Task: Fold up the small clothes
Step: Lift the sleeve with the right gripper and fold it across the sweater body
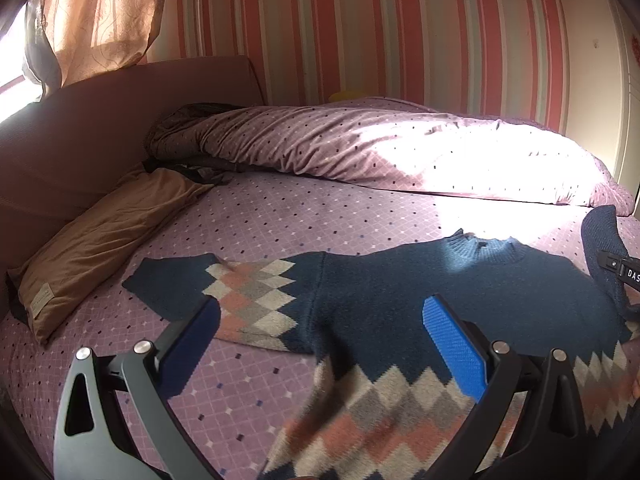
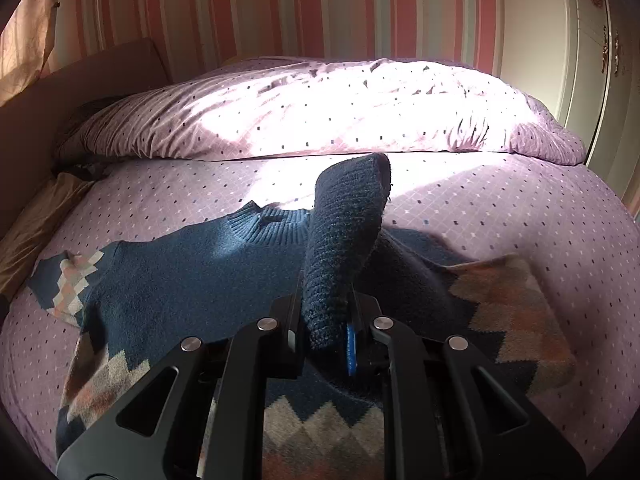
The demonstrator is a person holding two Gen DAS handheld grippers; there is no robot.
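1. Right gripper (image 2: 327, 332): jaws pinched together on the cuff of the sweater's right sleeve (image 2: 344, 240). The knit stands up out of the jaws and points away from the camera, so the sleeve is lifted clear of the bed; probably held so in order to carry it across the chest as the first fold.

2. Left gripper (image 1: 320, 344): jaws spread wide, blue pads (image 1: 456, 344) facing each other, nothing between them. It hovers over the sweater's left flank, near the armpit, presumably ready either to pin the body down or to take the other sleeve.

3. Sweater (image 1: 460, 288): navy knit with a band of cream, pink and grey diamonds at the hem and on the sleeves. It lies flat, collar (image 2: 266, 226) pointing away towards the duvet, hem nearest the cameras. Laid out this way, both sleeves are within reach.

4. Left sleeve (image 1: 224, 292): stretched out flat on the sheet, not yet folded.

5. Bed sheet (image 1: 280, 224): lilac, diamond-checked; serves as the folding surface.

6. Duvet (image 1: 360, 148): same print, bunched along the far side, well apart from the sweater.

7. Tan pillow (image 1: 100, 244): at the headboard (image 1: 100, 128) end, apart from the work.

8. Striped wall (image 1: 380, 40): behind the bed.
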